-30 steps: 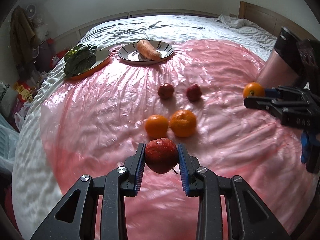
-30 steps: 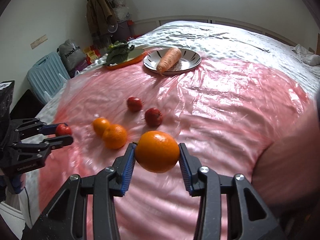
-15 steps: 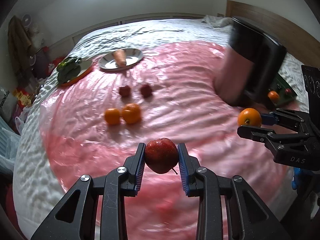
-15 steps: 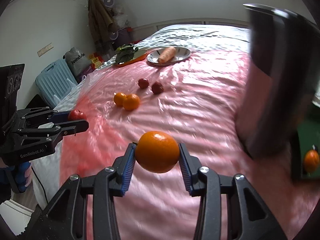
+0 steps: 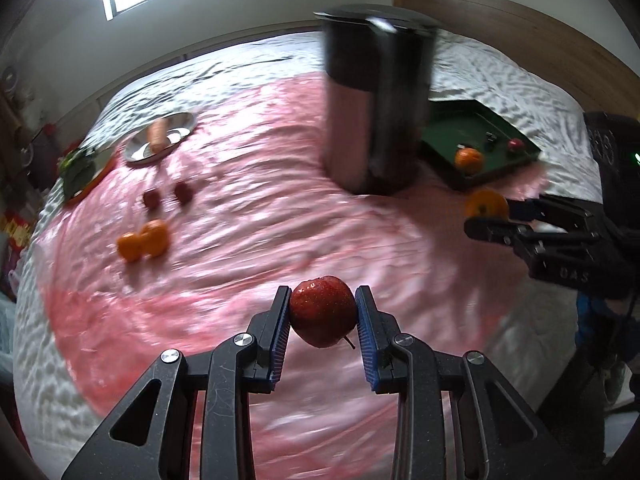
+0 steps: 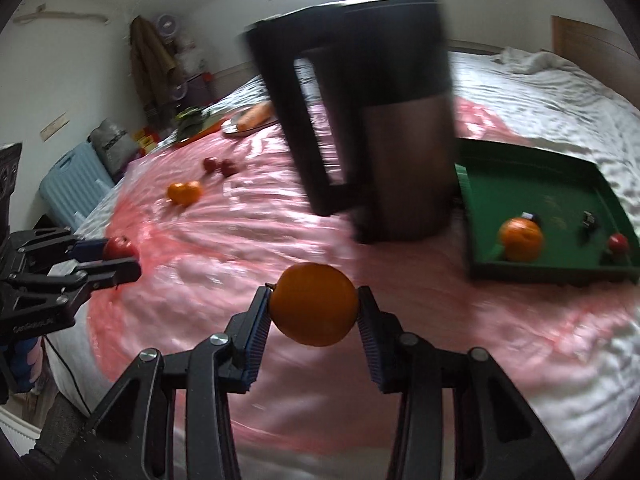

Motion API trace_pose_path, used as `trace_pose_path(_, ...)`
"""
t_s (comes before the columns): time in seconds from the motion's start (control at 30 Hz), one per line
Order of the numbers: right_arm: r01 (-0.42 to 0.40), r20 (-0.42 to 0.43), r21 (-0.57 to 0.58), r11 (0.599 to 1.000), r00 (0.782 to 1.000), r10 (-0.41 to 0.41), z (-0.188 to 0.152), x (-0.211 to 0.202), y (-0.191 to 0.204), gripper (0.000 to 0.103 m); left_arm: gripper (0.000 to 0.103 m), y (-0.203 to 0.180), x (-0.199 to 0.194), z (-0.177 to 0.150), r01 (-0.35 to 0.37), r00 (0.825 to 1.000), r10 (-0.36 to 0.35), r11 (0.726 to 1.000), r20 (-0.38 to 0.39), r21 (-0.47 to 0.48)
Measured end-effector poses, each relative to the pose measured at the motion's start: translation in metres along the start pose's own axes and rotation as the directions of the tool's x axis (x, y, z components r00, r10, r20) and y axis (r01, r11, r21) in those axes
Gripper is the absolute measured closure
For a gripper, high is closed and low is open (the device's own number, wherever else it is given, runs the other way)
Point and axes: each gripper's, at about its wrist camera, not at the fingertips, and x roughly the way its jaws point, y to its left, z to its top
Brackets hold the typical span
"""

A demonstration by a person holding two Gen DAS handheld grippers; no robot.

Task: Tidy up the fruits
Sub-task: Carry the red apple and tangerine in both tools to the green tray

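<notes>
- My left tool [image 5: 322, 320] is clenched on a red apple [image 5: 322, 311], its blue pads pressing both sides; the stem pokes out low on the right.
- My right tool [image 6: 313, 312] grips an orange [image 6: 313, 309] between its pads, held above the pink plastic sheet [image 6: 440, 320] that covers the bed [image 6: 560, 92].
- In the left wrist view my right tool [image 5: 486, 216] shows at the right edge, its orange [image 5: 486, 206] just this side of the green tray [image 5: 460, 128].
- In the right wrist view my left tool [image 6: 116, 258] shows at the left edge, its apple [image 6: 118, 247] over the near left part of the sheet.
- The green tray [image 6: 540, 268] lies on the bed to the right, partly on the sheet. Inside it sit one orange [image 6: 520, 239] and a small red fruit [image 6: 618, 243], well apart, with two small dark bits I cannot identify.
- A tall dark jug [image 6: 384, 120] with a handle stands just left of the tray, blurred.
- Further left on the sheet lie two oranges [image 5: 143, 240] touching each other, and beyond them two small red fruits [image 5: 166, 196] side by side.
- Furthest away, a metal plate [image 5: 176, 120] carries a carrot [image 5: 157, 138], and beside it an orange-rimmed plate [image 5: 102, 172] holds leafy greens [image 5: 74, 164].
</notes>
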Motion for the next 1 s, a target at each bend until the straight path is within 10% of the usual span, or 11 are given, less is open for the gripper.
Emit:
trace_pose_path(0.53,0.178,0.074,0.156,0.972,0.979,-0.191,0.001,-0.033,-0.169,0.032,0.076,-0.161,0.058,0.065,0.198,0.98,-0.194,0.962,-0.04,0.188)
trace_pose_path(1.0,0.255,0.002,0.147,0.956,0.966,-0.259,0.036,0.027,-0.247,0.032,0.076,-0.194,0.183,0.211,0.133,0.991,-0.131,0.989,-0.041,0.064)
